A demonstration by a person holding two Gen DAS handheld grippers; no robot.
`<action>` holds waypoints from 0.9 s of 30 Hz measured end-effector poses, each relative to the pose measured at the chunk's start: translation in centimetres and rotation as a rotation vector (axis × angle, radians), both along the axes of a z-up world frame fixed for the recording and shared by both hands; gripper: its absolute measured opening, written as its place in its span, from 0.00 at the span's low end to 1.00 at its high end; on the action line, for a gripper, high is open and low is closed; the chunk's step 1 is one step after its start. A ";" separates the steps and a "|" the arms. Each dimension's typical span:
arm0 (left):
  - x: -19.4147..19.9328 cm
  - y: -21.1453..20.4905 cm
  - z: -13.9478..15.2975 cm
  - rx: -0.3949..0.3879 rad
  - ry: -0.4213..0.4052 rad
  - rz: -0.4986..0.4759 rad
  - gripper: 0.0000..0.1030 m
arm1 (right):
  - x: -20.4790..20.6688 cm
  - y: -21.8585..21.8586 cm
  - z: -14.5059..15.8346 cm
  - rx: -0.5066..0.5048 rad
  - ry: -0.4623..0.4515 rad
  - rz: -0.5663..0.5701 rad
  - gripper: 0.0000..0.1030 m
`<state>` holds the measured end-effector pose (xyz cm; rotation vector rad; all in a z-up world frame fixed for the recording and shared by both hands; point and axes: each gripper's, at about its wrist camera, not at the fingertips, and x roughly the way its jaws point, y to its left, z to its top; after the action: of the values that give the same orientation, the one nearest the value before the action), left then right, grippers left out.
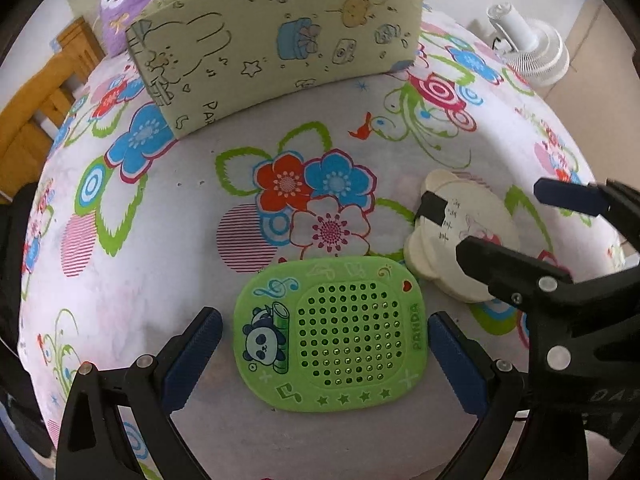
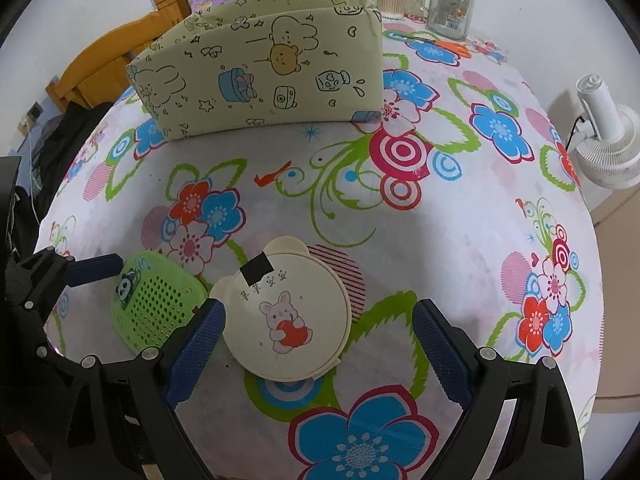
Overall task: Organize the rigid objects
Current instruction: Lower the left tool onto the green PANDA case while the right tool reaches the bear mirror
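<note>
Both grippers are released: the left gripper straddles the green panda case on the bench; the right gripper brackets the cream bear-eared box. Center each, then close squarely on the edges.

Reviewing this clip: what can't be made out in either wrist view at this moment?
- Inside of the storage box: both views show only its outer walls.
- Writing on the cream bear-eared lid: too small to read; black tape covers part.
- Lid's near edge, left view: hidden by the right gripper.
- Jar top: cut off by the right view's upper edge.
- Green panda case underside: faces the tablecloth.
</note>
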<state>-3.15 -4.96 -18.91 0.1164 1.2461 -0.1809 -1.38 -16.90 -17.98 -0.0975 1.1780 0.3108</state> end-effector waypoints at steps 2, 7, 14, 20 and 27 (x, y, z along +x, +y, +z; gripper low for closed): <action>-0.1 -0.1 -0.1 0.011 -0.008 -0.001 1.00 | 0.0 0.1 -0.1 -0.003 0.001 0.000 0.93; 0.2 -0.4 -0.2 0.006 -0.009 0.016 1.00 | 0.0 0.2 -0.4 -0.020 0.002 0.009 0.93; 0.2 -0.5 0.0 -0.002 -0.036 0.000 0.92 | 0.3 0.3 -0.6 -0.018 0.012 0.009 0.93; 0.8 1.8 0.1 0.013 -0.021 0.049 0.92 | 0.6 0.9 -0.7 -0.006 0.016 0.024 0.93; 0.8 4.9 0.0 0.029 -0.020 0.111 0.92 | 1.2 1.9 -1.1 0.008 0.046 0.035 0.93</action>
<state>-2.34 -0.05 -18.87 0.0737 1.2317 -0.0654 -0.13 -14.98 -19.12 -0.1049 1.2216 0.3501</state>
